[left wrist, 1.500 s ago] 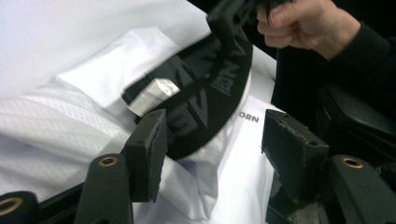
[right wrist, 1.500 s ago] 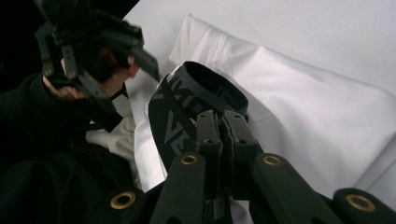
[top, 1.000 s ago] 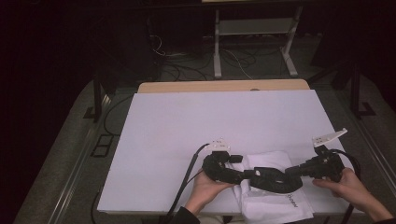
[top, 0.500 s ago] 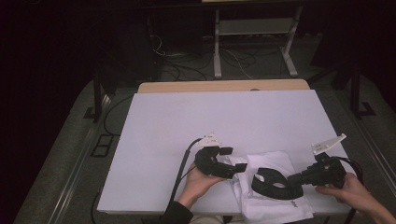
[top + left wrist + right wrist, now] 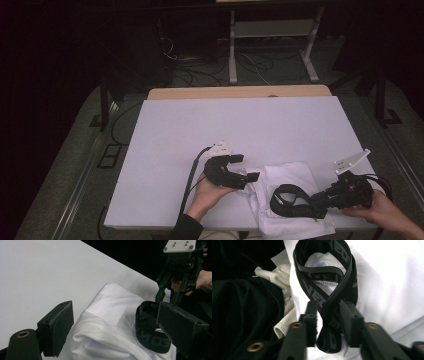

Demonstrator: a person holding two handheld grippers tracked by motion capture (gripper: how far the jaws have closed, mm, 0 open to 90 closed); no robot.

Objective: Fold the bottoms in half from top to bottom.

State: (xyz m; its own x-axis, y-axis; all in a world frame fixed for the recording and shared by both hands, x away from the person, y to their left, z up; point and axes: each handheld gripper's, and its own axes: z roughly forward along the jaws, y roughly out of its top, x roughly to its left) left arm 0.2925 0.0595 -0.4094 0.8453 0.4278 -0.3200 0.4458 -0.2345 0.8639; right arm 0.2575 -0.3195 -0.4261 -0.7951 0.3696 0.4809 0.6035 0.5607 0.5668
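A folded white garment (image 5: 292,172) lies near the front edge of the white table (image 5: 250,125). On it rests a looped black elastic band (image 5: 286,201) with grey lettering. My right gripper (image 5: 312,201) points left at the band. In the right gripper view the band (image 5: 324,270) runs between the jaws of my right gripper (image 5: 328,307); they have just been opening and stand slightly apart around it. My left gripper (image 5: 245,168) hovers at the garment's left edge, open wide. In the left gripper view the garment (image 5: 112,302) and band (image 5: 147,325) lie beyond my left gripper (image 5: 112,322).
A wooden board (image 5: 240,92) borders the table's far side. Beyond it, a metal stand (image 5: 272,45) and cables lie on the dark floor. Dark cloth (image 5: 244,310) and a pale rag (image 5: 274,272) hang at the table's front edge beside the garment.
Both grippers were close together over the garment; they have drawn apart, left one leftward, right one rightward. The band now lies as a loose loop at the right gripper's jaws.
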